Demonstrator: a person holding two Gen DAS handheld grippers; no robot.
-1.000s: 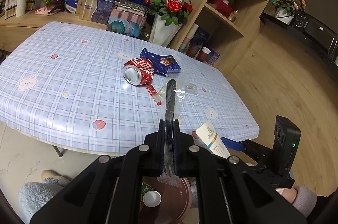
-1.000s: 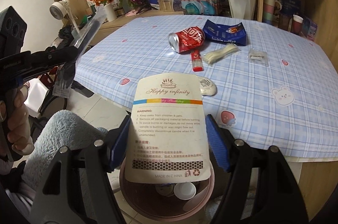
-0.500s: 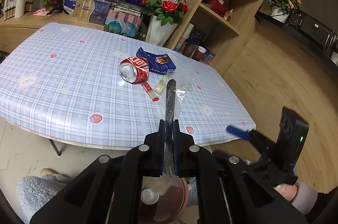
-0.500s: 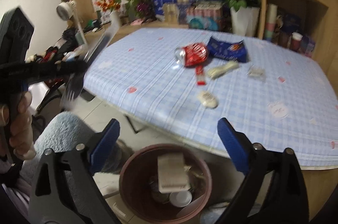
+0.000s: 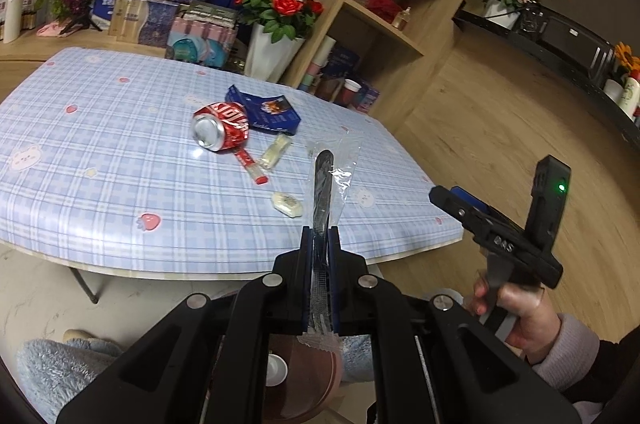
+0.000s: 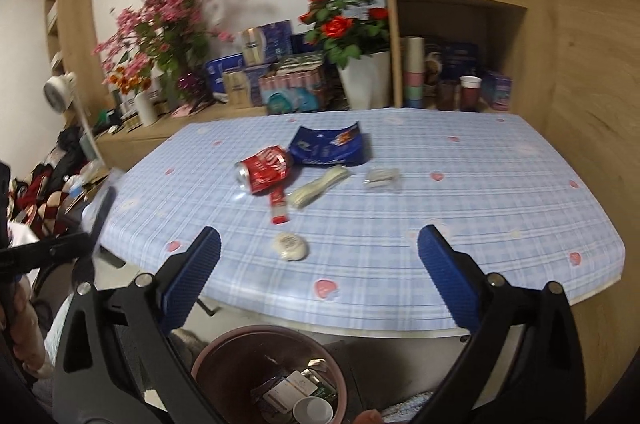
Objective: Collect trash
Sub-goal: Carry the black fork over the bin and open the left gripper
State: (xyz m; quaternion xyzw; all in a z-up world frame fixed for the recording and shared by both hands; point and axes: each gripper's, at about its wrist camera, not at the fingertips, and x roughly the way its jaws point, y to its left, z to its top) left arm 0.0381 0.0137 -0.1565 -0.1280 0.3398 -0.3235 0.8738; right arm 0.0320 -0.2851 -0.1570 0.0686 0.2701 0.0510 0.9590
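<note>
My left gripper [image 5: 320, 244] is shut on a black plastic fork in a clear wrapper [image 5: 326, 183], held above the brown trash bin [image 5: 316, 380] off the table's near edge. My right gripper [image 6: 318, 264] is open and empty above the trash bin [image 6: 224, 344], which holds a card, a paper cup and other scraps. On the checked tablecloth lie a crushed red can [image 6: 266, 167], a blue snack bag [image 6: 328, 147], a red sachet [image 6: 279, 207], a pale wrapper [image 6: 318, 183], a clear packet [image 6: 380, 177] and a small white round packet [image 6: 291, 246].
The table [image 6: 480, 207] stands against a wooden shelf unit [image 6: 460, 23]. Vases of red roses [image 6: 348, 23] and pink blossoms [image 6: 168, 3] and several boxes stand behind it. A grey fluffy slipper [image 5: 60, 372] is on the floor by the bin.
My right gripper opened and the white card dropped into the bin. Then the right gripper lifted and tilted up toward the table. My left gripper kept hold of the wrapped fork.
</note>
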